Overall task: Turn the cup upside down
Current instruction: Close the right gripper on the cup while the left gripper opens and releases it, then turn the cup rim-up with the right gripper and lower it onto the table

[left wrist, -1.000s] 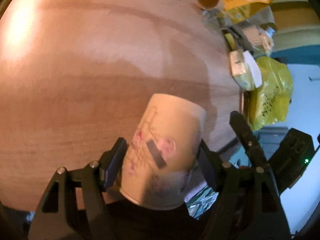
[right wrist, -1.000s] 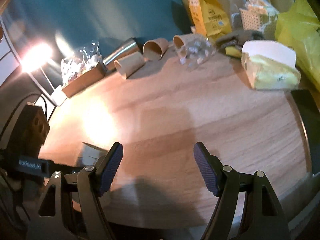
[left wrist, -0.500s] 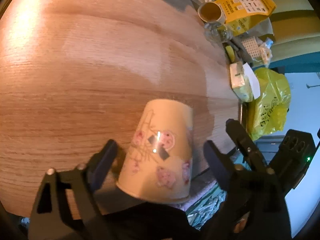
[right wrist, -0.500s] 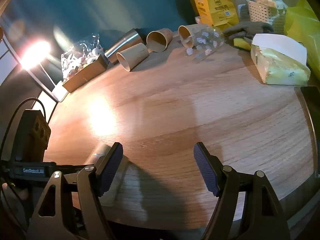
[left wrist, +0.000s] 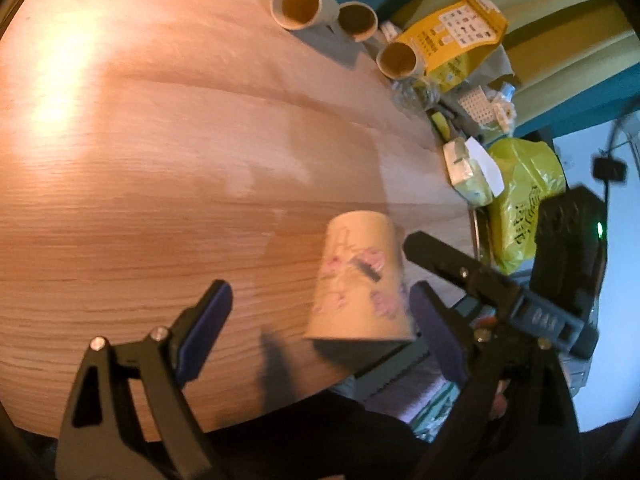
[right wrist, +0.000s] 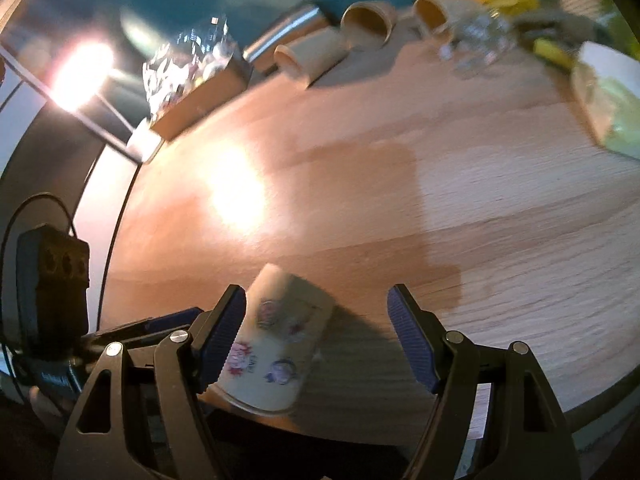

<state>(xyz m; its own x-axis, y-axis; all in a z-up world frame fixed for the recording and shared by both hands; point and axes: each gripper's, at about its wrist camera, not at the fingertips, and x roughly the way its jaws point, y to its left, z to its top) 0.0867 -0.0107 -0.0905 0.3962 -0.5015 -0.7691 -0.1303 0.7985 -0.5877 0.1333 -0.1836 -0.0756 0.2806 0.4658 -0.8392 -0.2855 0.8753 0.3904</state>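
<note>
The paper cup [left wrist: 360, 280] with pink flower prints stands upside down, rim down, near the front edge of the round wooden table [left wrist: 160, 140]. My left gripper [left wrist: 320, 328] is open; the cup is between its fingers, close to the right one, not gripped. In the right wrist view the cup [right wrist: 276, 340] sits just inside the left finger of my open right gripper [right wrist: 320, 328], which holds nothing. The right gripper's finger [left wrist: 440, 252] shows just right of the cup in the left wrist view.
Several plain paper cups [left wrist: 298, 4] lie on their sides at the far edge beside a metal cylinder [right wrist: 284, 34] and a box with a clear bag [right wrist: 192, 64]. A yellow packet [left wrist: 456, 44], a tissue pack [left wrist: 468, 172] and a yellow bag [left wrist: 520, 200] crowd the right side.
My left gripper opened, let go of the cup and drew back; the cup now stands on the table. My right gripper moved in toward the cup.
</note>
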